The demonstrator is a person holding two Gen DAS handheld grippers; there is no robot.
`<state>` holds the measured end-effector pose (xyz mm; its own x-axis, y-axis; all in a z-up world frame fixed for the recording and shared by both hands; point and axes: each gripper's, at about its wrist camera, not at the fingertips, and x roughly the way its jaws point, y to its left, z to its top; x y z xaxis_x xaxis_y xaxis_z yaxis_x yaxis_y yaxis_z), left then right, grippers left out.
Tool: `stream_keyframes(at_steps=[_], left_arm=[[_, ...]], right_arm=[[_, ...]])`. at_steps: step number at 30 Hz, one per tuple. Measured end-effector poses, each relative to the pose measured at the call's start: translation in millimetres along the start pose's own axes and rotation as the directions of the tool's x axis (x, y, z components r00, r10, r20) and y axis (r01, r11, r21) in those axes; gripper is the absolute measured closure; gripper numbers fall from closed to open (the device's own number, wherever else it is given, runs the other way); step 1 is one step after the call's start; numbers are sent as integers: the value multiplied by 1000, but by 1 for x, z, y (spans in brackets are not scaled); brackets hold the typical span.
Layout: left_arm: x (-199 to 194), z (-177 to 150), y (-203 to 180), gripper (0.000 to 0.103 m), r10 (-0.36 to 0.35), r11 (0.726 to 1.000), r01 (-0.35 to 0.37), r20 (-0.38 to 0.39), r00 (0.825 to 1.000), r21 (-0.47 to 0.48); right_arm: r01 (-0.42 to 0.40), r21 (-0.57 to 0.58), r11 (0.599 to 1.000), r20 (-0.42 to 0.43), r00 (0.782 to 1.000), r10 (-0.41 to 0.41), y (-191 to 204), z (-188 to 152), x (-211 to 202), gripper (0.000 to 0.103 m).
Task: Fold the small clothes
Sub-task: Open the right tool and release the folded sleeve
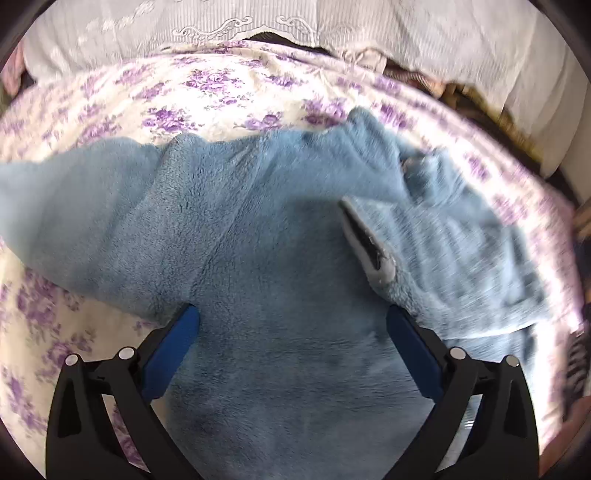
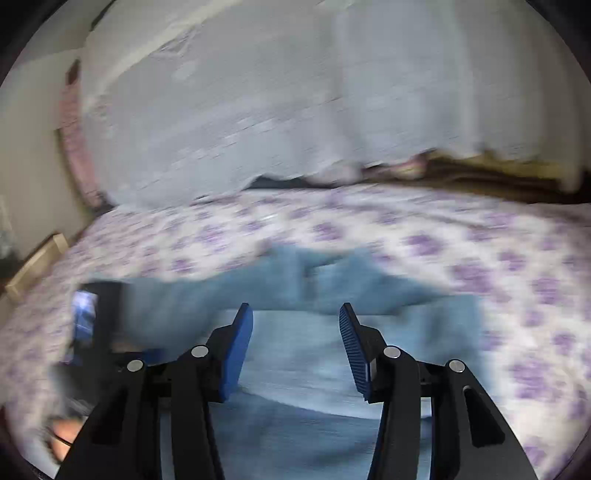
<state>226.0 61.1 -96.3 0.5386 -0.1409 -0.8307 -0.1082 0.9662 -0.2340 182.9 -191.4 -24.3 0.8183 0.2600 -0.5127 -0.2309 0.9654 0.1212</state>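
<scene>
A fleece garment [image 1: 258, 229] lies spread on the bed [image 1: 207, 92], filling the middle and lower frame of the left wrist view, one sleeve [image 1: 66, 199] reaching to the left edge. Its collar opening [image 1: 369, 240] sits right of centre. Behind the bed, across the upper frame, hangs a lace cover [image 1: 258, 22]. In the right wrist view the left hand-held gripper [image 2: 92, 325] stands at lower left on the garment's edge.
</scene>
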Motion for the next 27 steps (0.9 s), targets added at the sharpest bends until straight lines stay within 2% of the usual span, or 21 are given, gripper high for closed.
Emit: stream_keyframes(at_steps=[1, 4, 9, 13, 17, 21, 26, 27], left_arm=[[-1, 1, 2, 4, -29, 999, 29, 2, 1000, -18], [0, 3, 6, 5, -96, 994, 96, 10, 995, -53], [7, 2, -3, 12, -45, 999, 46, 22, 999, -10], [4, 1, -2, 12, -32, 999, 32, 6, 999, -37], [-6, -1, 0, 5, -131, 987, 128, -19, 991, -95], [4, 0, 9, 5, -170, 975, 159, -58, 984, -158], [-1, 3, 13, 5, -247, 949, 235, -35, 968, -209], [-1, 3, 14, 5, -270, 938, 256, -32, 962, -236]], right_arm=[[26, 19, 999, 1, 1000, -27, -12, -5, -3, 64], [52, 99, 994, -17, 999, -50, -48, -18, -9, 65], [71, 181, 981, -20, 997, -69, -79, -33, -15, 65], [79, 214, 974, -13, 997, -78, -96, -41, -22, 65], [77, 265, 961, -10, 997, -77, -111, -49, -27, 65], [60, 321, 945, -21, 998, -56, -123, -54, -25, 65], [40, 328, 944, -16, 999, -37, -123, -55, -24, 65], [40, 326, 944, -17, 999, -36, -122, -56, -24, 65]])
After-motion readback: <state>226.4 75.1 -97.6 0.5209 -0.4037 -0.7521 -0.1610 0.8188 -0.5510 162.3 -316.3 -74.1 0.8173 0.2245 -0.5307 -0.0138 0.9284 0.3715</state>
